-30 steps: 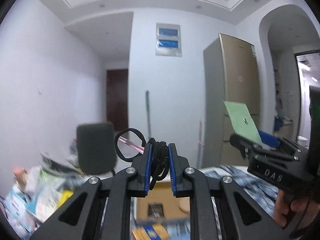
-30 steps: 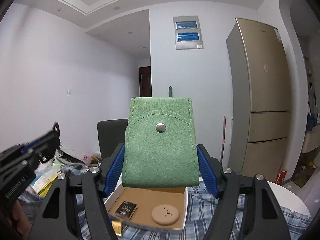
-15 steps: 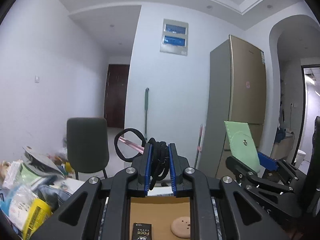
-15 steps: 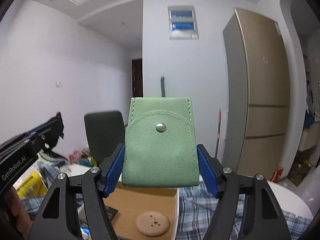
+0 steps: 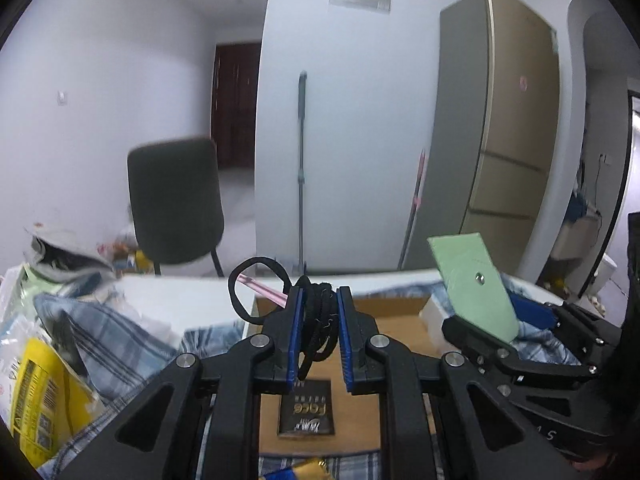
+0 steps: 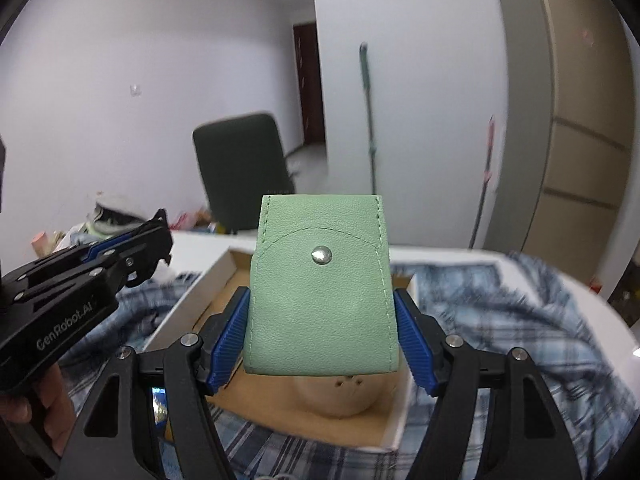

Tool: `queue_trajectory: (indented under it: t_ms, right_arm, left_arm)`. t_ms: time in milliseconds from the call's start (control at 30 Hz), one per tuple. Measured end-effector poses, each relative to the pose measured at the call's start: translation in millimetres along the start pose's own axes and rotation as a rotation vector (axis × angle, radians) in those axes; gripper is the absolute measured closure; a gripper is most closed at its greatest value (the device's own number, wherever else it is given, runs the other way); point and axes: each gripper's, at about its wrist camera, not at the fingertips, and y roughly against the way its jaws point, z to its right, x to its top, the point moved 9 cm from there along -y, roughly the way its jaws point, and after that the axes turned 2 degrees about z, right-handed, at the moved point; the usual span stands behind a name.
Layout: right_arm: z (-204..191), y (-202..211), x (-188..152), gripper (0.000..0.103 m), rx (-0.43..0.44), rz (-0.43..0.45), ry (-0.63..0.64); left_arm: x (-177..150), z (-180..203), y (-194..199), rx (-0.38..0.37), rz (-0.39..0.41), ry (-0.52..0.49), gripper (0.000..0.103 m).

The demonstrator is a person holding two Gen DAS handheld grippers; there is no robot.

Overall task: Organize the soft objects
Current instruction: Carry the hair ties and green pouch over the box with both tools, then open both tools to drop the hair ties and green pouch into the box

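The left gripper (image 5: pixel 318 322) is clamped tight on a tangle of black elastic hair ties (image 5: pixel 316 332). The right gripper (image 6: pixel 322 334) squeezes a soft mint-green leather snap pouch (image 6: pixel 322 300) held upright. Both hang above the shallow brown cardboard tray (image 6: pixel 224 280), which lies just ahead and below, about equally near each.

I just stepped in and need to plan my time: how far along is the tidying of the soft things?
Partly done: a black packet and a round pad already lie in the box. In hand: the left gripper is shut on black hair ties, and the right gripper holds a green pouch, both above the box. Left: setting those down, plus the clutter on the table's left.
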Motion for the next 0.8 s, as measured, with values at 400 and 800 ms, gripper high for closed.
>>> queue_trajectory:
  t_ms: [400,800]
  right_arm:
    - [0,-42,-38,0.034,-0.001,-0.171,0.054]
    - [8,-63,-59,0.029,-0.036,-0.278,0.079]
  left_arm:
    - [-59,-3,-35,-0.056,-0.236,0.013,0.086]
    - [-88,-14,-55,-0.027,-0.354,0.06,0.037]
